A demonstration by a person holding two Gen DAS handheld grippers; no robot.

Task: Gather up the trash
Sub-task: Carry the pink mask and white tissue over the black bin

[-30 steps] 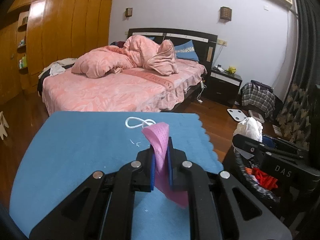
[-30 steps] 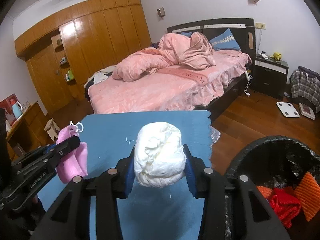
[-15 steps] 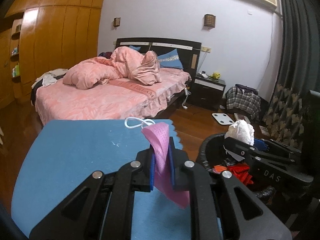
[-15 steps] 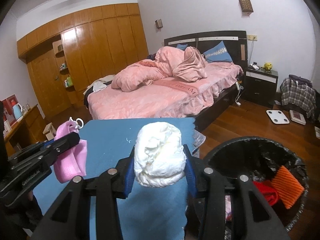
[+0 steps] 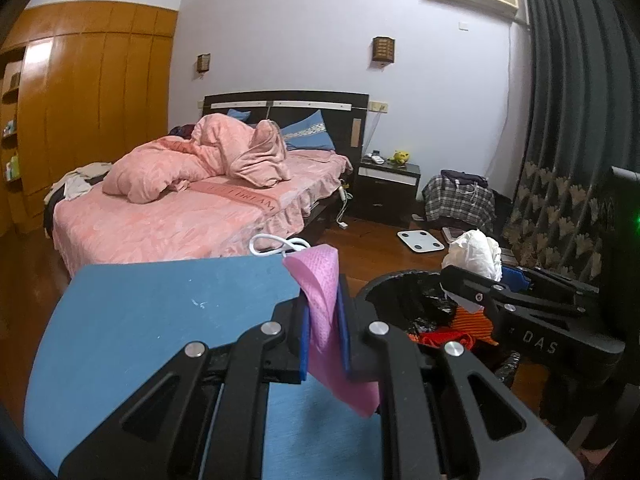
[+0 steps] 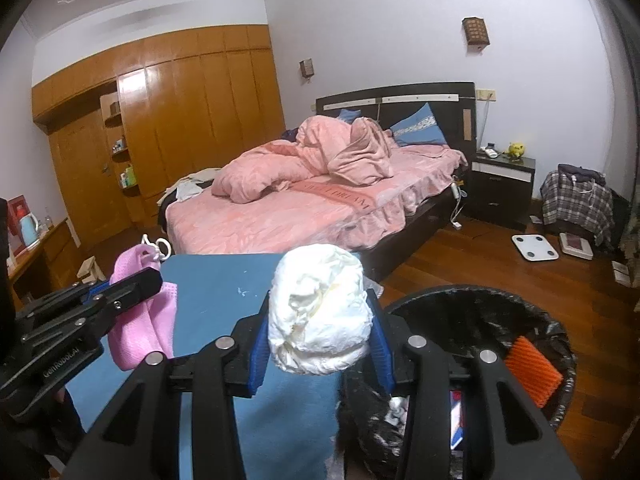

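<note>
Trash bin (image 6: 556, 332) contents partly hidden behind right gripper (image 6: 318, 344).

A pink face mask (image 5: 322, 308) with white ear loops hangs folded, pinched between blue pads above a blue mat. A crumpled white tissue wad (image 6: 318, 314) is squeezed between another pair of pads, just left of a black-lined bin (image 6: 532, 312) holding orange and red scraps.

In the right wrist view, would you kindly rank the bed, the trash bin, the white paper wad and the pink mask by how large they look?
1. bed
2. trash bin
3. and 4. white paper wad and pink mask: they look about alike, and the wad's nearness to the camera inflates it, so I would not rank them.
</note>
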